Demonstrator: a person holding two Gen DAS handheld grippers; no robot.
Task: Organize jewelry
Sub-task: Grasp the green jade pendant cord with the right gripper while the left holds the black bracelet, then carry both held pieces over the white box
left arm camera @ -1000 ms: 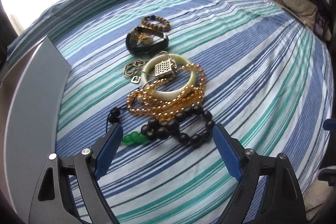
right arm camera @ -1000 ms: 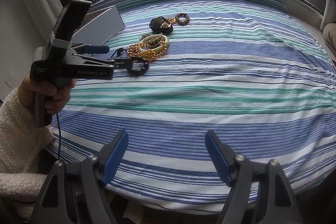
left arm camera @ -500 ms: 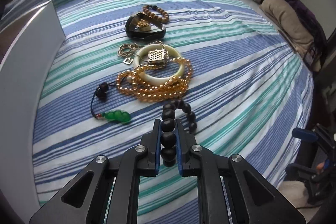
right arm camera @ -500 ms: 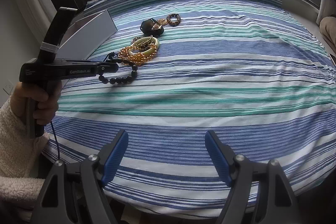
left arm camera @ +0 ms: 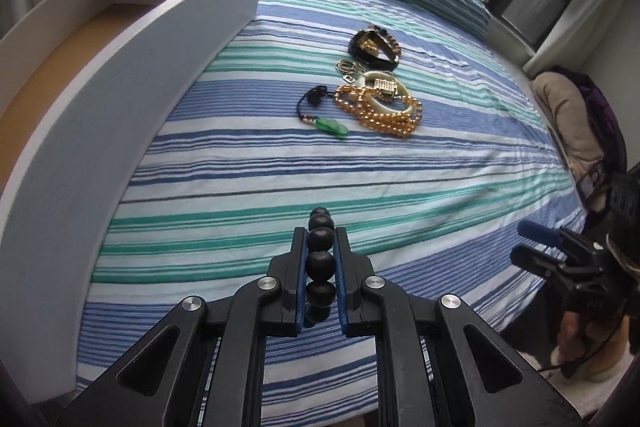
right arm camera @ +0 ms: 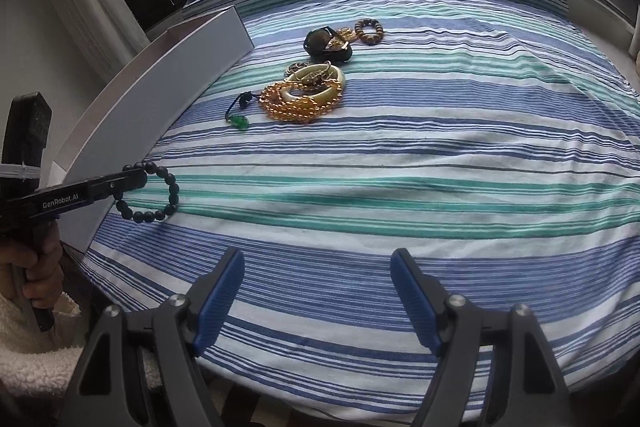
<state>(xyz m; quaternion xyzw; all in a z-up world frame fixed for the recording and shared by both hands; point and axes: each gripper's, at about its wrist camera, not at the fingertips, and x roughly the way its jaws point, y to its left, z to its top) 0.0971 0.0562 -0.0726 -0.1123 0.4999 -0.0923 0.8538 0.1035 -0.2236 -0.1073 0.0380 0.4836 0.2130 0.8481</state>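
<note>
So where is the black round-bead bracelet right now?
The black round-bead bracelet hangs clamped in the left gripper, above the striped bedspread beside the white tray.

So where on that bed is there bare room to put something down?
The broad striped sheet right of the jewelry and the band between the amber bead strand and the right gripper lie bare. The white tray at the left shows a bare tan floor. It is crowded from the amber beads up to the brown bead bracelet.
</note>
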